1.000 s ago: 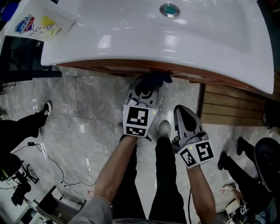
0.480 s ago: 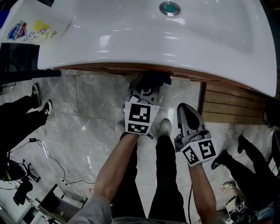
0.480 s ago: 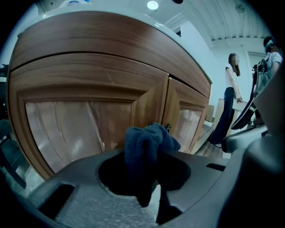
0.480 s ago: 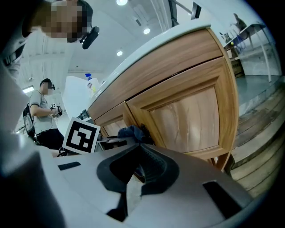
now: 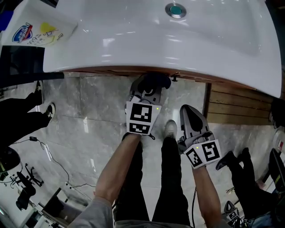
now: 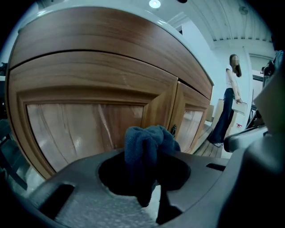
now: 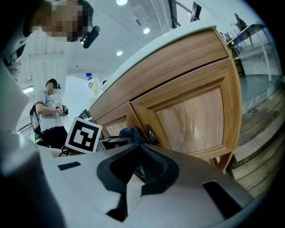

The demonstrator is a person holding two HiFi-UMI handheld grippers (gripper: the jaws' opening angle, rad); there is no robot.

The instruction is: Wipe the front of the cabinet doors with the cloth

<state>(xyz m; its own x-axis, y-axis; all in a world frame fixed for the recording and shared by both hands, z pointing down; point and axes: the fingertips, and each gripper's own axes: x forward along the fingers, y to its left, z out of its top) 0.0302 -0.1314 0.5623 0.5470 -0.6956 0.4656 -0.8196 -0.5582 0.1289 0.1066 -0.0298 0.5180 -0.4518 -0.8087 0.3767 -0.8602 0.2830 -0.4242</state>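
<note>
**Progress.** Cabinet (image 6: 102,58) under the basin: wood front, two framed doors. L door (image 6: 84,127) and R door (image 7: 193,116) both glossy, no streaks or damp marks visible, so can't tell which areas are wiped. Judged: early-to-mid wipe, most of both fronts prob. left to do.

Left gripper (image 5: 148,90) points at 12 o'clock toward the cabinet front, jaws clamped on the cloth (image 6: 147,142). The cloth is dark blue, bunched, and sticks out past the jaw tips. It sits at the inner edge of the L door, by the seam. Contact w/ the wood not confirmable; it reads as touching or just short.

Right gripper (image 7: 139,169) at approx. 4 o'clock of the left one, further back from the doors. Jaws together, nothing in them, idle.

Small dark handle (image 6: 173,130) at the seam, approx. 2 o'clock of the cloth. Needs working around.

**Surface / room.** Floor (image 5: 89,120) grey marble-look tile, shiny. White basin (image 5: 133,40) overhangs the doors and hides the upper fronts from above. Wooden slats (image 5: 236,107) at 3 o'clock. Bystanders' legs at 9 and 4 o'clock, well apart from the work. Printed packet (image 5: 40,31) on the counter at 10 o'clock. Drain plug (image 5: 176,10) at 12 o'clock.
</note>
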